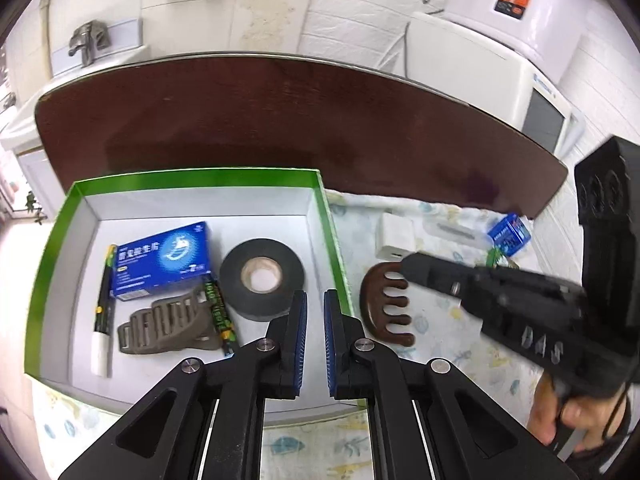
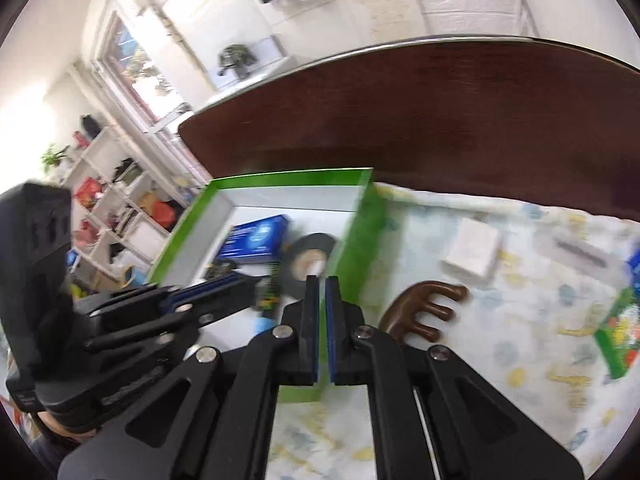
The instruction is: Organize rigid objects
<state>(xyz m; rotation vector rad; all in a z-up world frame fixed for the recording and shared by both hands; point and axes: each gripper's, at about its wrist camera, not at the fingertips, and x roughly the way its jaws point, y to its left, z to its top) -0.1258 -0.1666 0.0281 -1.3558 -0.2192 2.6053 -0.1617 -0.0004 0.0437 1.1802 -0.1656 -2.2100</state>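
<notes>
Here the dark wooden bench [image 1: 280, 120] fills the far part of the scene, with a patterned cloth [image 1: 460, 320] spread over its near half, and on the left of that cloth stands the green-rimmed box [image 1: 192, 178], already holding a blue carton [image 1: 160, 258], a roll of black tape [image 1: 262, 276], a grey-brown clip [image 1: 168, 320], a battery [image 1: 218, 312] and a marker pen [image 1: 103, 304]. Just right of the box wall lies the brown wooden comb [image 1: 386, 308], with a white block [image 1: 394, 236], a small blue box [image 1: 510, 232] and a green packet [image 2: 620, 324] farther right, all outside the box. The likely trouble is crowding: both grippers sit close around the box's near right corner, so a reach for the comb could knock the box wall or bump the other tool, and the comb's smooth curved body may slip from a narrow pinch. The right gripper [image 2: 322, 284] comes in from the right, angled down toward the comb, its jaws nearly together with only a thin gap and nothing held; the right wrist view is motion-blurred. The left gripper [image 1: 315, 300] points forward over the box's near edge, its jaws a narrow slot apart and empty.
</notes>
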